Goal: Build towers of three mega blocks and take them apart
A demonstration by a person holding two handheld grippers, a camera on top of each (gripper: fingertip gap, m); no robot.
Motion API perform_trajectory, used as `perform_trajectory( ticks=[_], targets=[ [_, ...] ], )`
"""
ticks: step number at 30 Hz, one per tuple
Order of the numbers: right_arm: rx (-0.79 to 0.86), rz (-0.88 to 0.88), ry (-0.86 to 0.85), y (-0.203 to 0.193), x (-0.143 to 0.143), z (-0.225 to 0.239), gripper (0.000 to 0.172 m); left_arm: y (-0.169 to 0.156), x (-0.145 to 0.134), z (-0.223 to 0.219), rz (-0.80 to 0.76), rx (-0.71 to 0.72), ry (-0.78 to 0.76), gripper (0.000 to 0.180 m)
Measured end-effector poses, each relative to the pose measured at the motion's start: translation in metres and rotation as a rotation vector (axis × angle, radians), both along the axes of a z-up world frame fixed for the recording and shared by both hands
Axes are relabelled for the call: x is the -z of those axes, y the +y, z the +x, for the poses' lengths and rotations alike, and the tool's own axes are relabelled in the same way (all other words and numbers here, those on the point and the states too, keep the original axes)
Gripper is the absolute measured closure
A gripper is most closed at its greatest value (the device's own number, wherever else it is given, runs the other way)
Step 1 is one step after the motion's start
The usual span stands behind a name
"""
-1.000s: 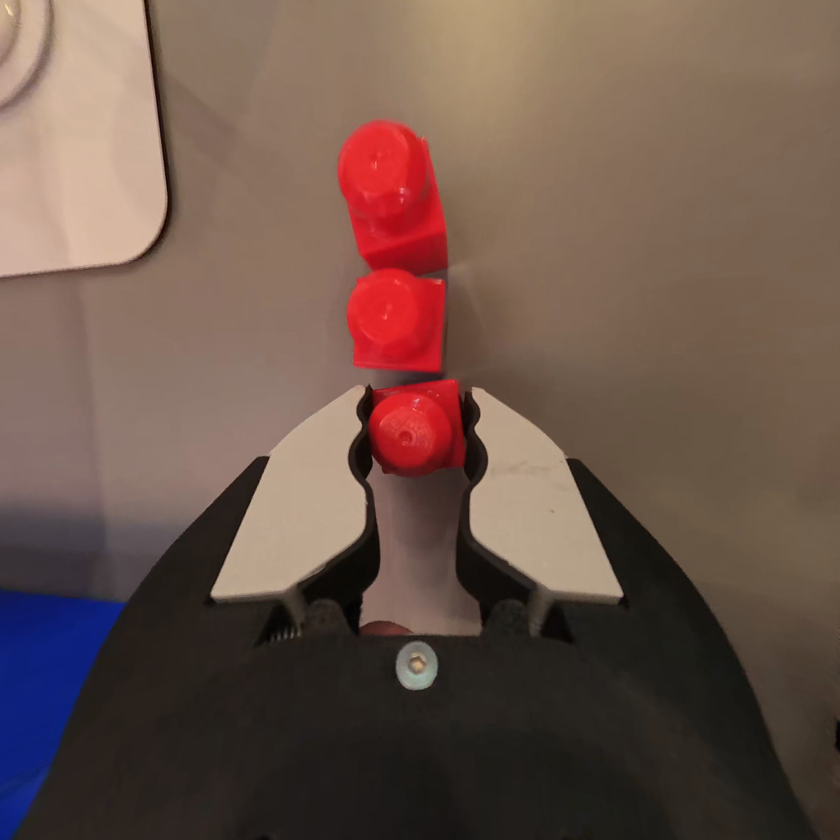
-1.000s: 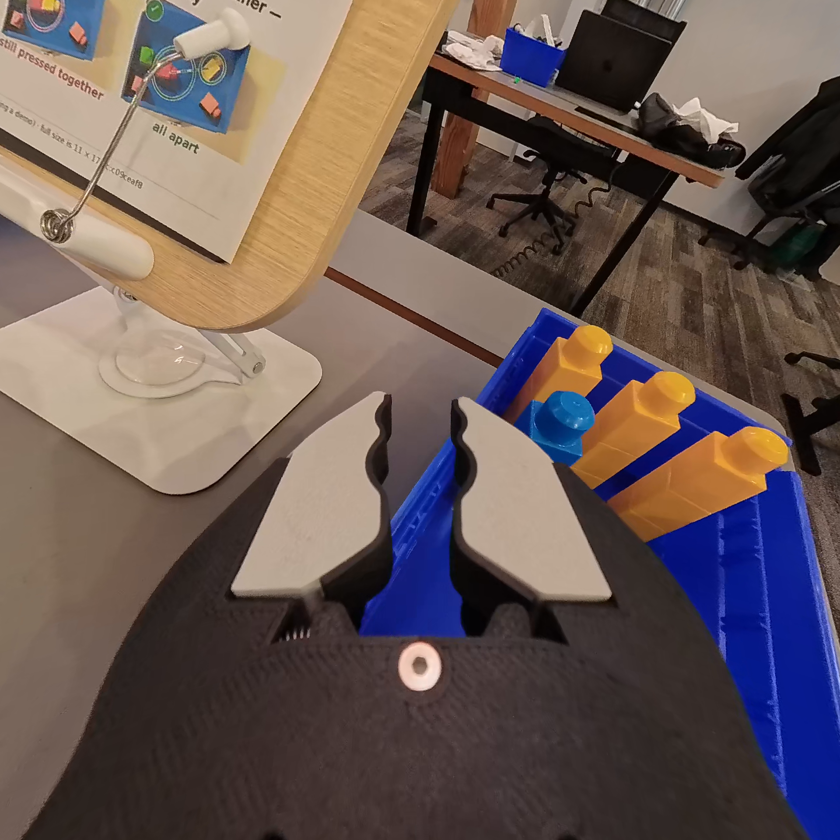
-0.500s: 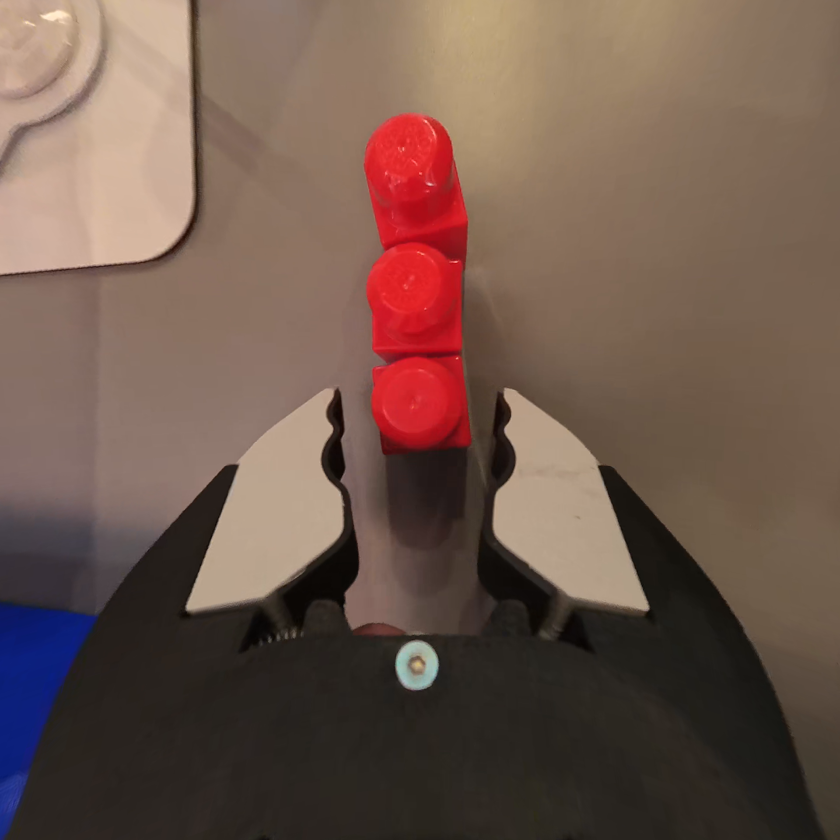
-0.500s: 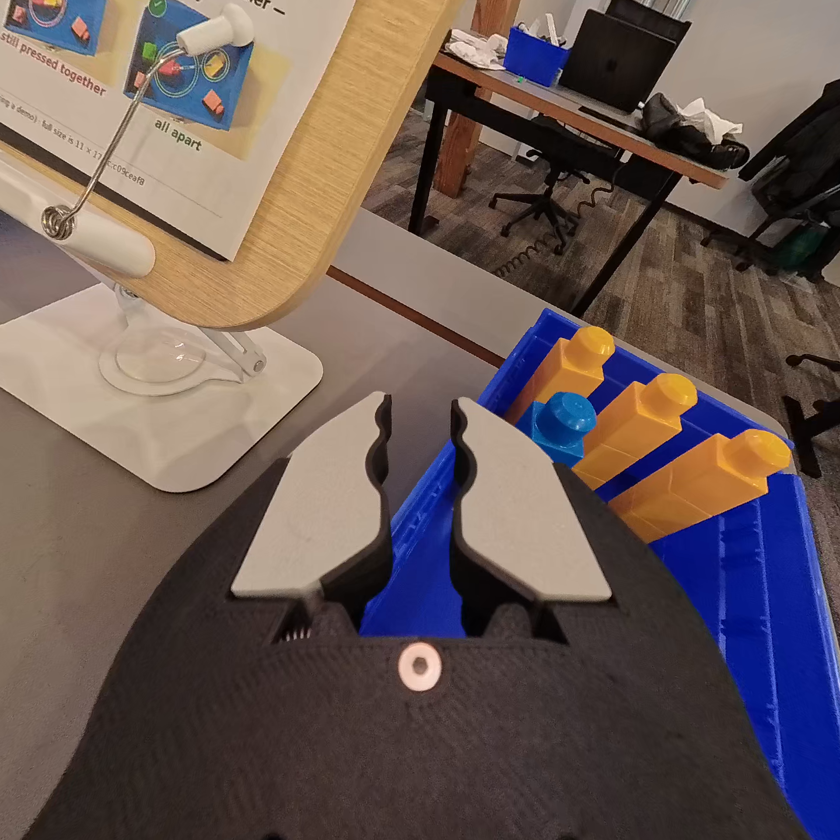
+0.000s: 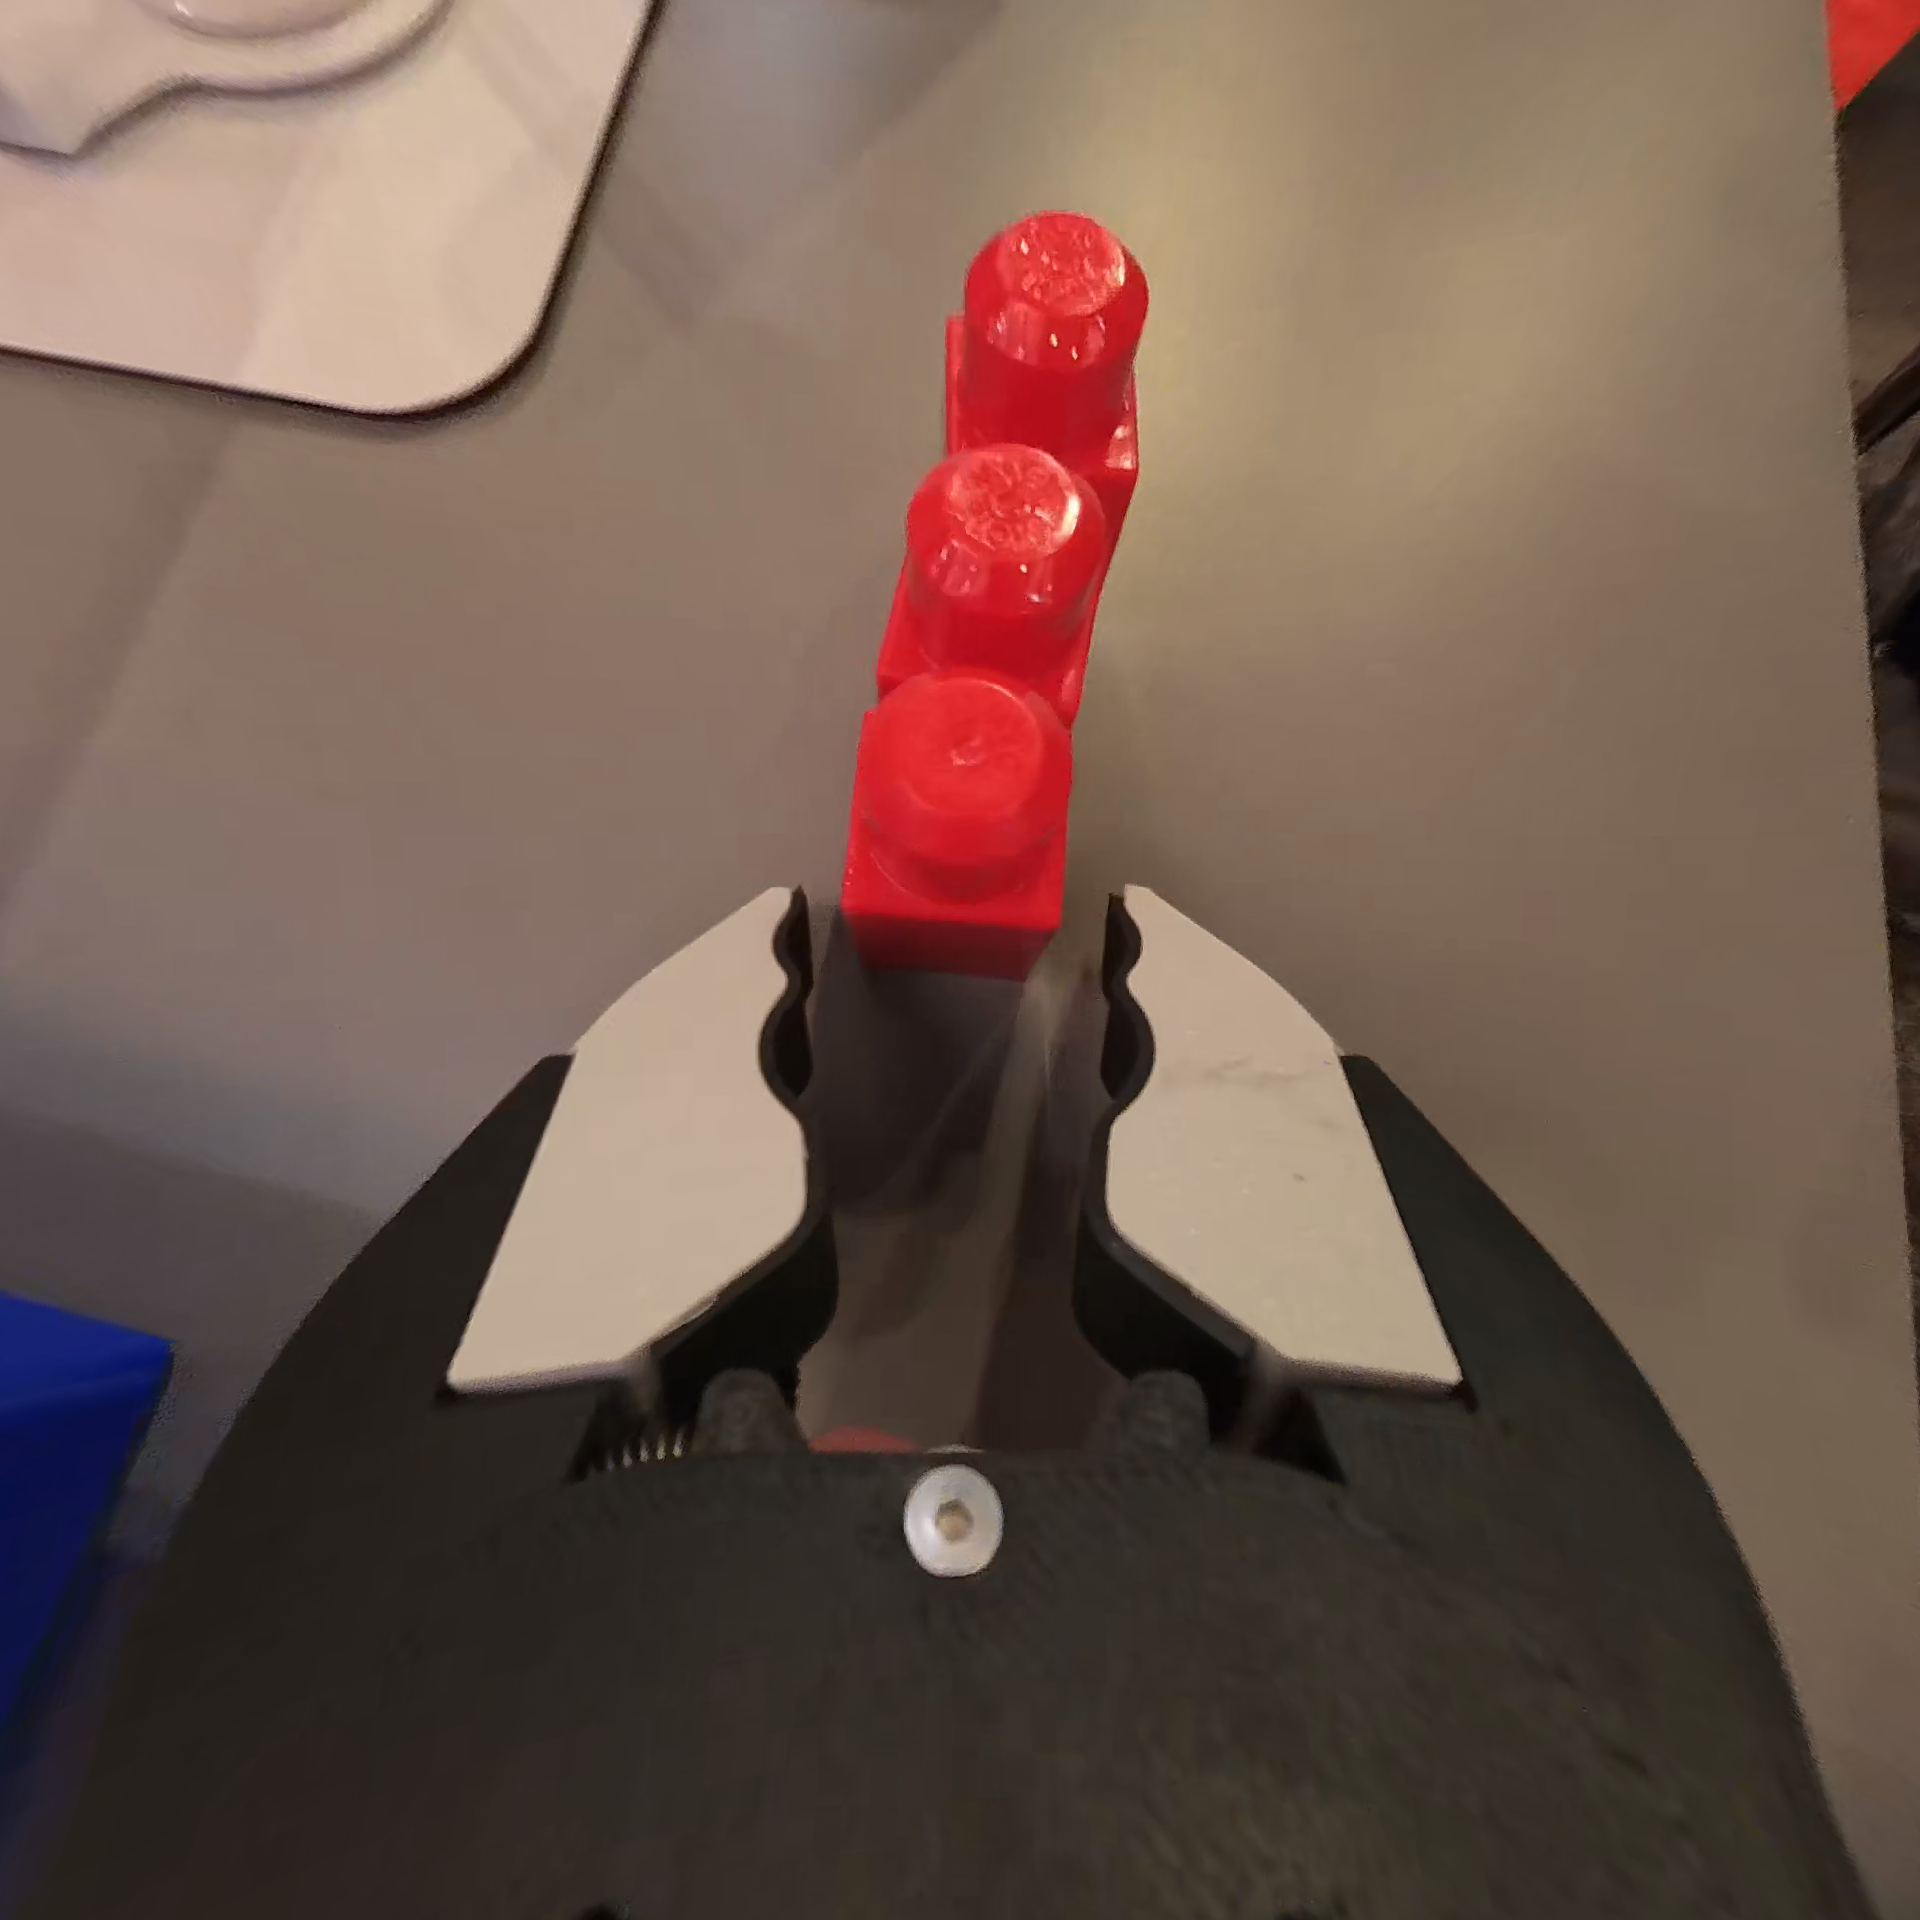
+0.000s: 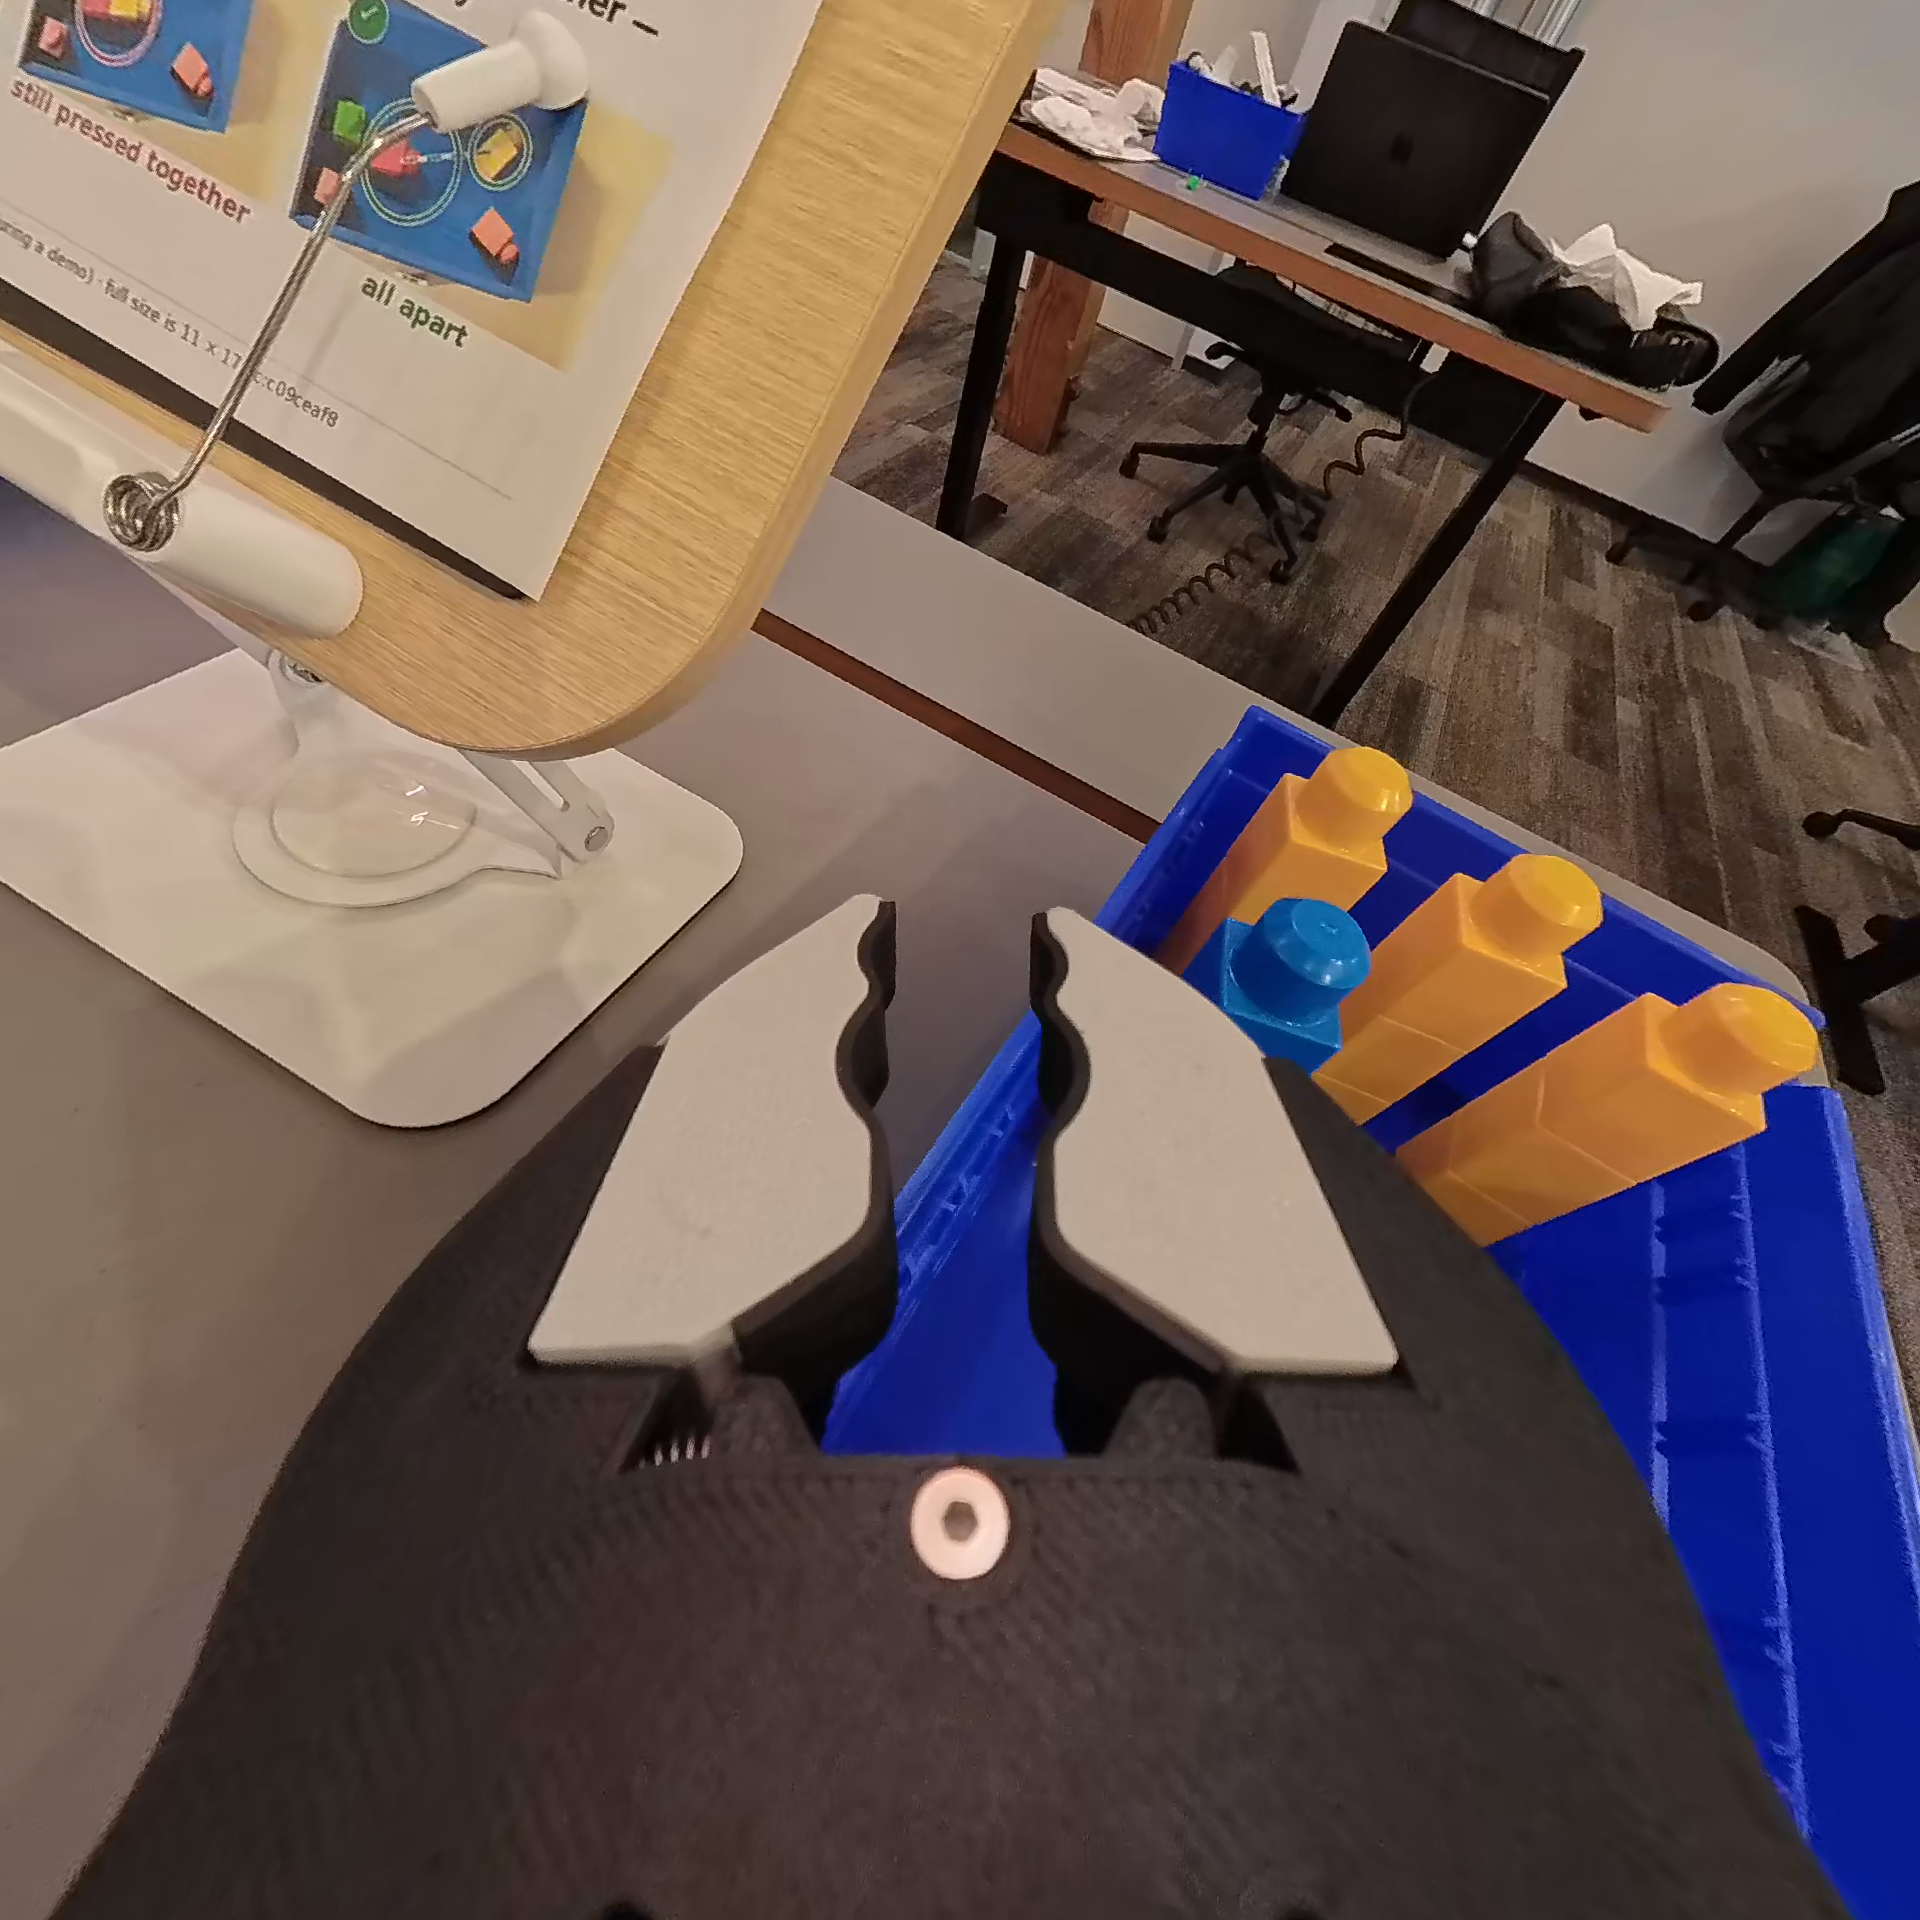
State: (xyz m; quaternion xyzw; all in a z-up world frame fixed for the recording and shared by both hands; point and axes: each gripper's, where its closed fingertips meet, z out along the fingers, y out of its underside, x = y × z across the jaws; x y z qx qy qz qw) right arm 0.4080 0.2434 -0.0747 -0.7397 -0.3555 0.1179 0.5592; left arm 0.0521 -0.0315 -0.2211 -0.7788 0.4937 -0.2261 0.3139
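Note:
In the left wrist view, three red blocks stand studs-up in a row on the grey table [image 5: 416,831]: the nearest [image 5: 961,821], the middle one [image 5: 997,561] and the farthest [image 5: 1049,332]. My left gripper [image 5: 956,914] is open. The nearest red block sits just at its tips with a gap to each pad, so nothing is held. In the right wrist view, my right gripper [image 6: 964,920] is open and empty over the near rim of a blue bin [image 6: 1714,1351]. The bin holds three orange towers [image 6: 1475,966] and a single blue block [image 6: 1288,977].
A wooden board with a printed sheet [image 6: 727,416] stands on a white base [image 6: 416,935] at the left, also at the top left of the left wrist view [image 5: 260,187]. A blue bin corner [image 5: 62,1455] shows at lower left. The table edge runs behind the bin. About 50 centimetres separates my left fingertips from my right.
My left gripper let go of the nearest red block, opened wide and drew back a little, then narrowed slightly. The three red blocks now stand close together. The right gripper has not moved.

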Motion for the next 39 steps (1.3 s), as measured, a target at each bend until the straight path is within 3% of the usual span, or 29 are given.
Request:
perform_trajectory(
  ticks=[4,6,15,20,24,27,30,34,39],
  targets=[
    [-0.004,0.002,-0.003,-0.001,0.0,-0.002,0.147,0.001,0.005,0.006,-0.014,0.008,0.028,0.126],
    [-0.003,0.005,0.001,-0.001,-0.002,-0.001,0.147,0.003,0.005,0.006,-0.009,0.007,0.029,0.144],
    [-0.053,0.053,0.002,-0.011,-0.011,-0.011,0.148,0.008,0.001,-0.004,0.09,-0.013,0.1,0.144],
    [-0.232,0.191,0.009,-0.049,-0.037,-0.049,0.15,0.01,-0.02,-0.026,0.176,-0.041,0.276,0.144],
    [-0.482,0.191,0.006,-0.106,-0.038,-0.106,0.145,0.007,-0.029,-0.028,0.171,-0.006,0.3,0.144],
    [-0.766,0.087,-0.002,-0.163,-0.017,-0.16,0.141,0.01,-0.028,-0.027,0.156,0.018,0.29,0.145],
    [-0.938,-0.063,-0.074,-0.205,0.026,-0.211,0.125,0.018,-0.029,-0.028,0.149,0.03,0.263,0.144],
    [-1.048,-0.157,-0.239,-0.238,0.081,-0.26,0.119,0.029,-0.036,-0.022,0.178,0.032,0.196,0.144],
    [-1.102,-0.21,-0.361,-0.251,0.113,-0.287,0.114,0.032,-0.027,-0.021,0.157,0.044,0.196,0.144]
  ],
)
